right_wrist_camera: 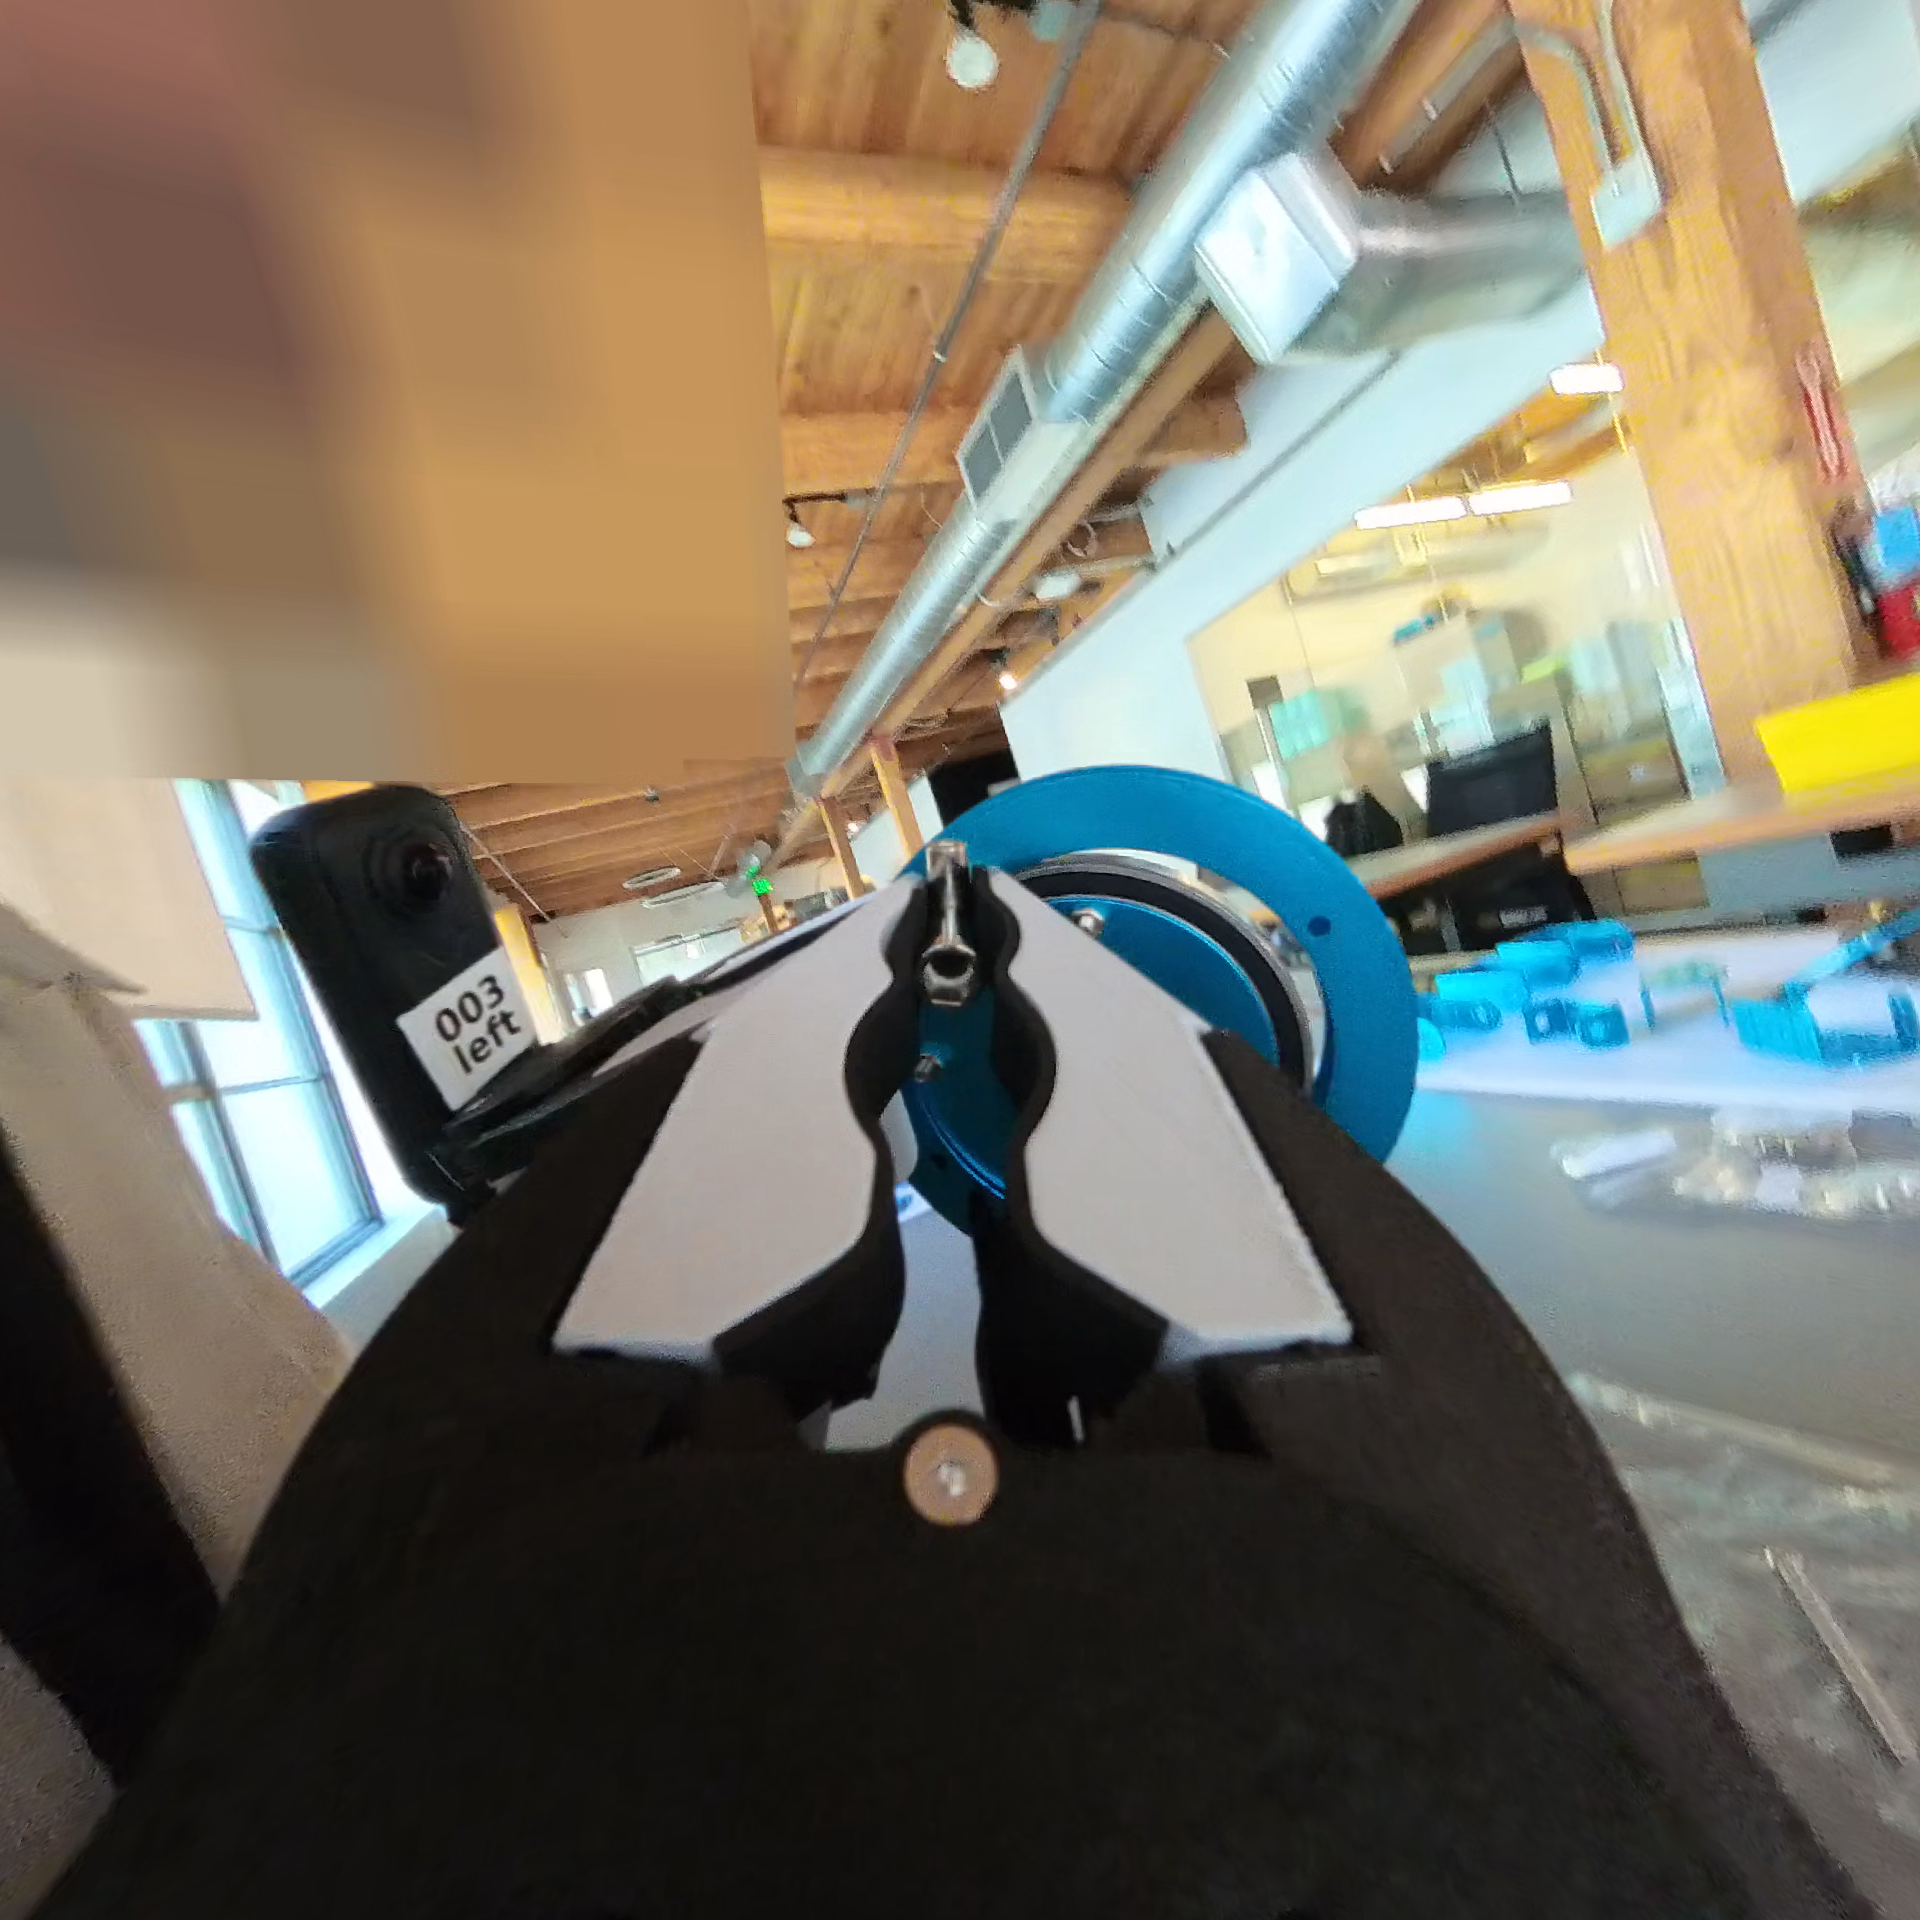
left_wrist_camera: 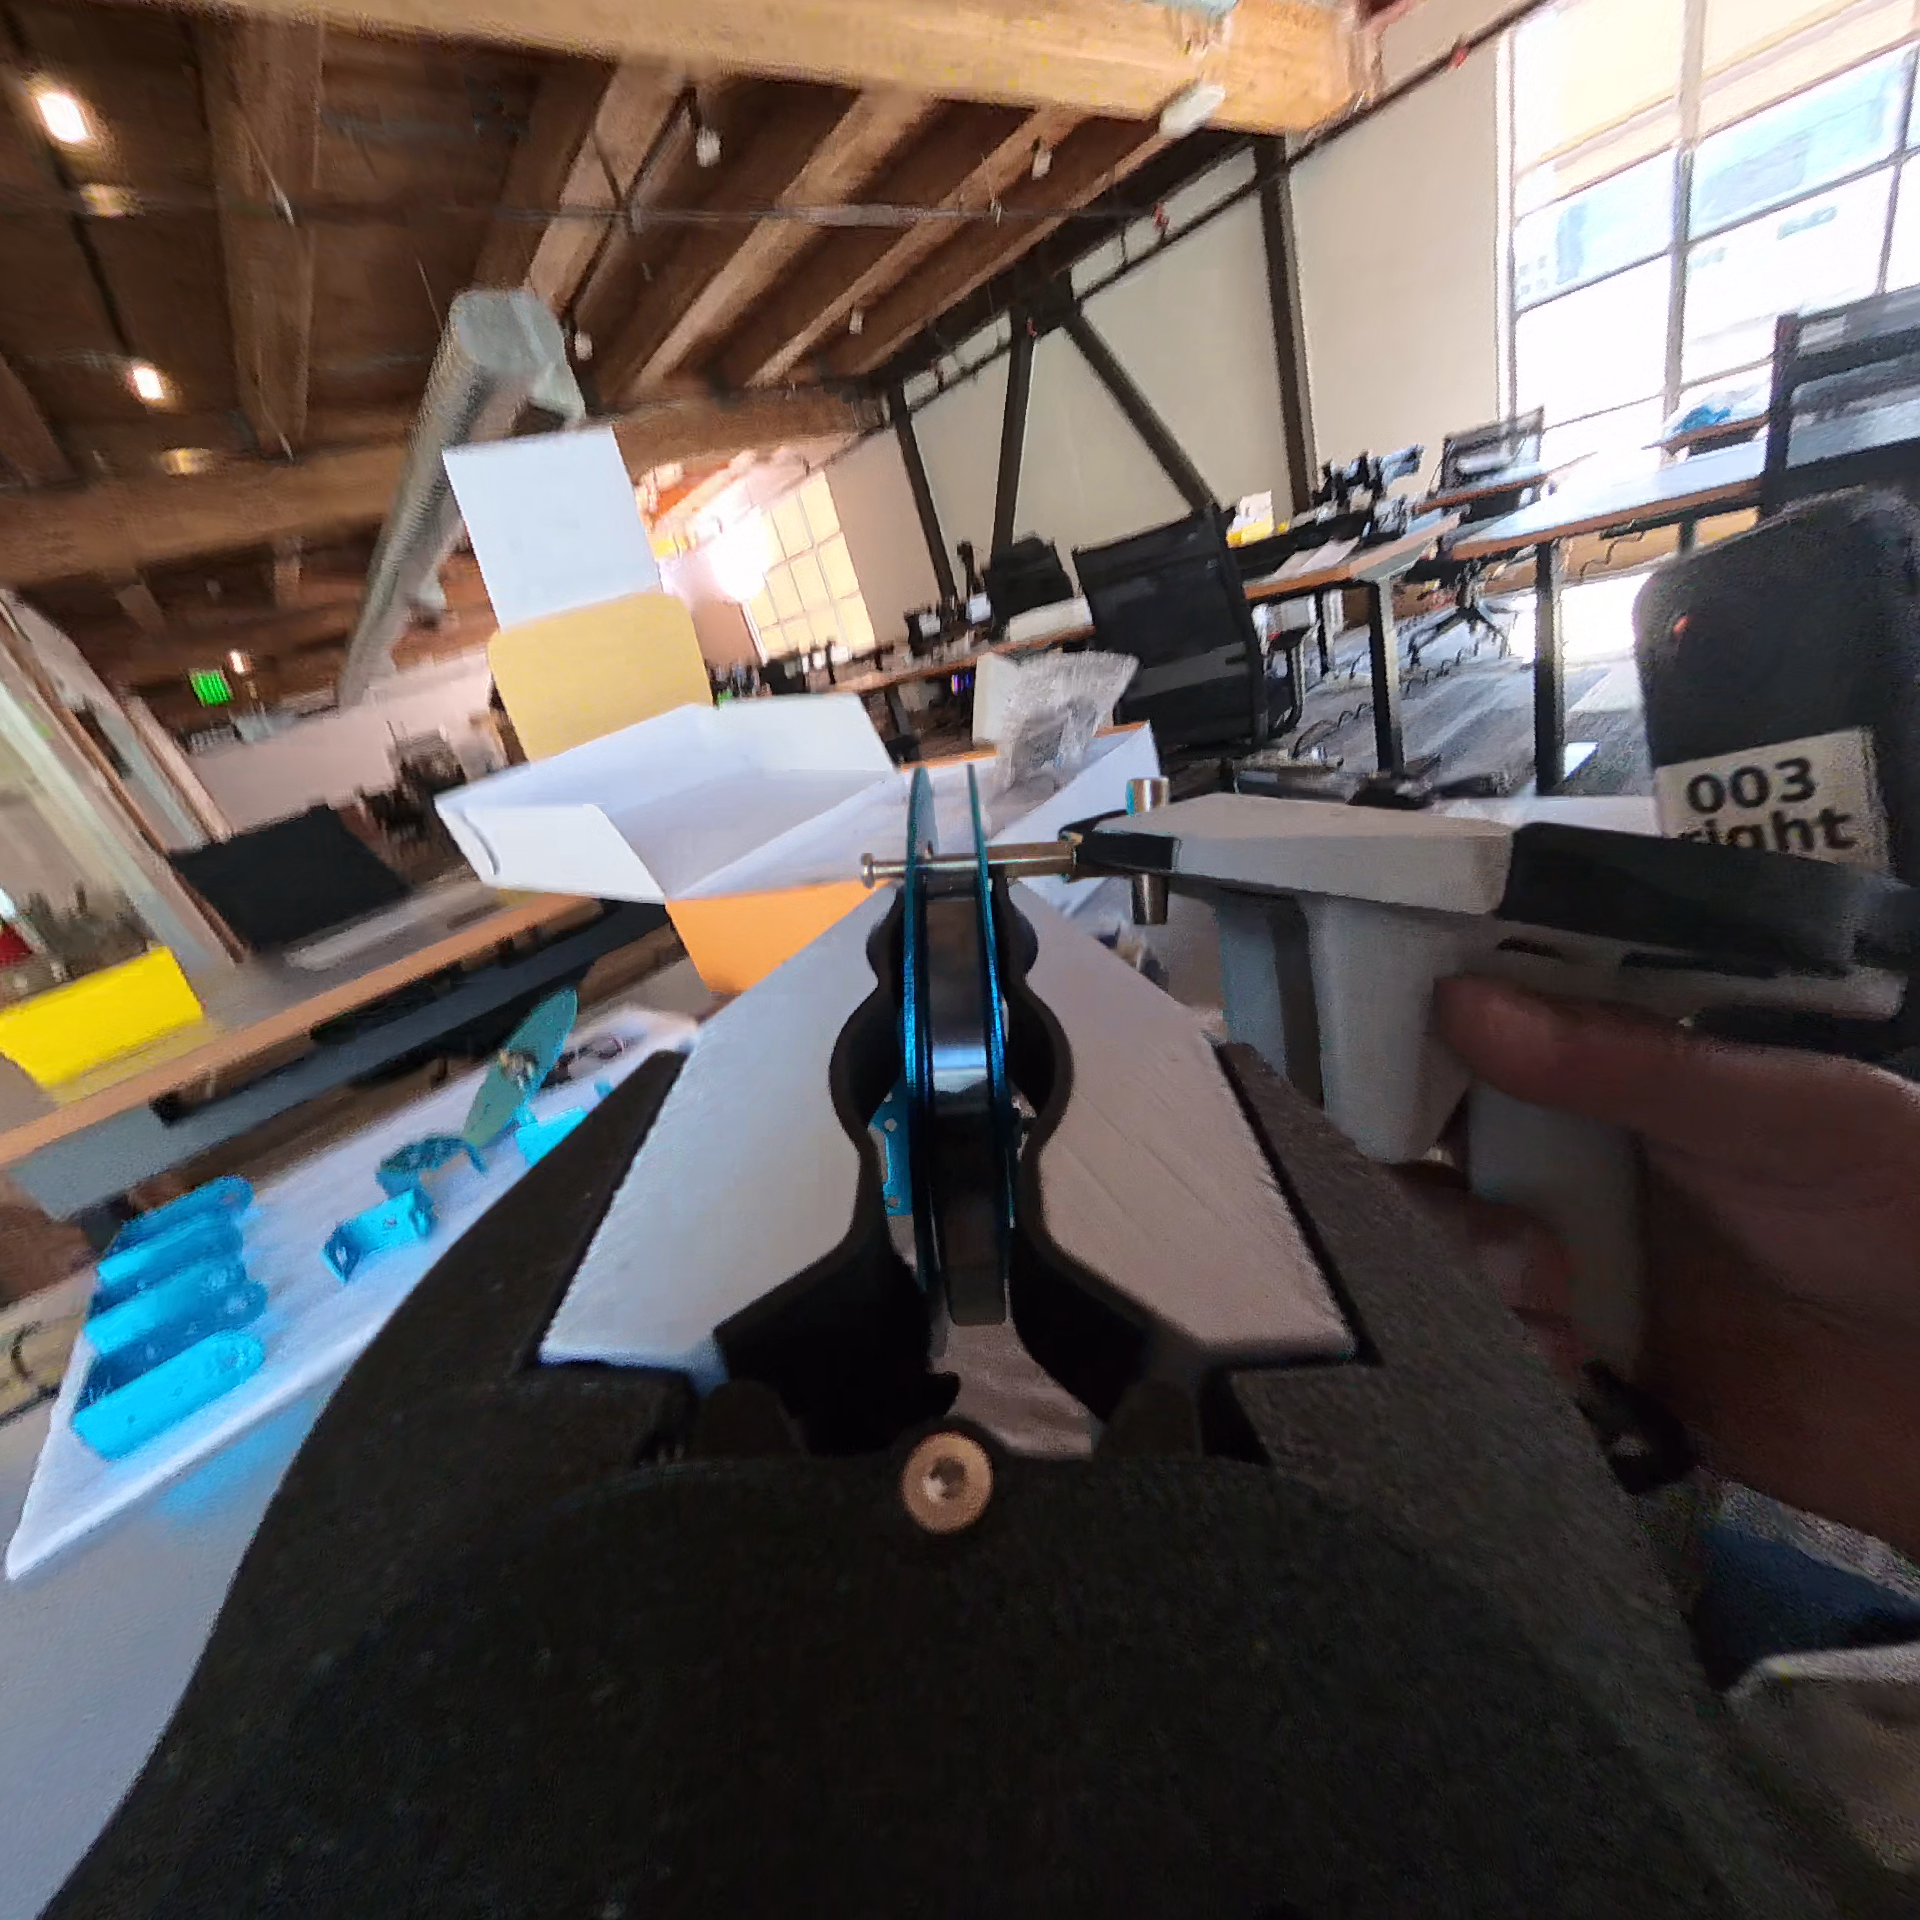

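My left gripper (left_wrist_camera: 951, 904) is shut on a blue ring assembly (left_wrist_camera: 920, 1039), two blue discs with a dark ring between them, held edge-on and raised above the table. My right gripper (right_wrist_camera: 948, 894) is shut on a small metal T-handle tool (right_wrist_camera: 948, 971). In the left wrist view the right gripper (left_wrist_camera: 1081, 847) comes in from the right, and the tool's shaft (left_wrist_camera: 1029, 857) passes through the top of both discs, its tip sticking out on the left. In the right wrist view the blue ring assembly (right_wrist_camera: 1340, 997) shows face-on behind my fingers.
A white sheet (left_wrist_camera: 312, 1351) on the table carries several blue metal brackets (left_wrist_camera: 166, 1340). An open white box (left_wrist_camera: 675, 800), a yellow bin (left_wrist_camera: 94, 1013) and a laptop (left_wrist_camera: 291, 883) stand behind. A hand (left_wrist_camera: 1714, 1195) holds the right gripper. Bags of small hardware (right_wrist_camera: 1714, 1164) lie on the table. Only a small space, under 4 cm, lies between the two pairs of fingers.
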Demonstrator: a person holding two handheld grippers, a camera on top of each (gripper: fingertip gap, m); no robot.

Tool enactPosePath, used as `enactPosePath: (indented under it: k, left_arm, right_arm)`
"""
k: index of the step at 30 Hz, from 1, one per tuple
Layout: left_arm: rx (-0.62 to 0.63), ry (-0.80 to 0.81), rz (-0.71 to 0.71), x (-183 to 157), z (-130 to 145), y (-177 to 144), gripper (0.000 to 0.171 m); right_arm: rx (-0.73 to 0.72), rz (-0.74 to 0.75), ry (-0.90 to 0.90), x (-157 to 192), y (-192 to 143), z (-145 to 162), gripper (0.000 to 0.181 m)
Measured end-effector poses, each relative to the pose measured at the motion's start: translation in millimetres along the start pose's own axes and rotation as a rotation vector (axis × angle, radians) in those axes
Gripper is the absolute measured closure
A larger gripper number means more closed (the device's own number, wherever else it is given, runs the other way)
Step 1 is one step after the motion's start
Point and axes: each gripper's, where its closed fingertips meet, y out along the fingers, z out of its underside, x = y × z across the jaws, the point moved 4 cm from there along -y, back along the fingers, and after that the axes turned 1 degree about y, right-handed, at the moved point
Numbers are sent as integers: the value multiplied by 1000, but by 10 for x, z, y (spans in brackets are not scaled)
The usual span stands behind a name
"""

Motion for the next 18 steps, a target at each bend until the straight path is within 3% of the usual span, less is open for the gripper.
enactPosePath:
  k: [2, 4, 8, 18]
  left_arm:
    - [-68, 26, 2, -31, -89, -37, 160]
    - [-96, 34, -2, -43, -118, -42, 160]
    - [-108, 0, -10, -18, -102, -44, 160]
    - [-114, -16, -34, 22, -122, -75, 160]
  right_arm:
    - [-66, -91, 78, 70, -5, -41, 175]
    - [-117, -187, 294, 73, 0, -44, 176]
    - [-183, -228, 454, 62, 1, -5, 176]
    - [-162, -222, 374, 111, 41, -56, 175]
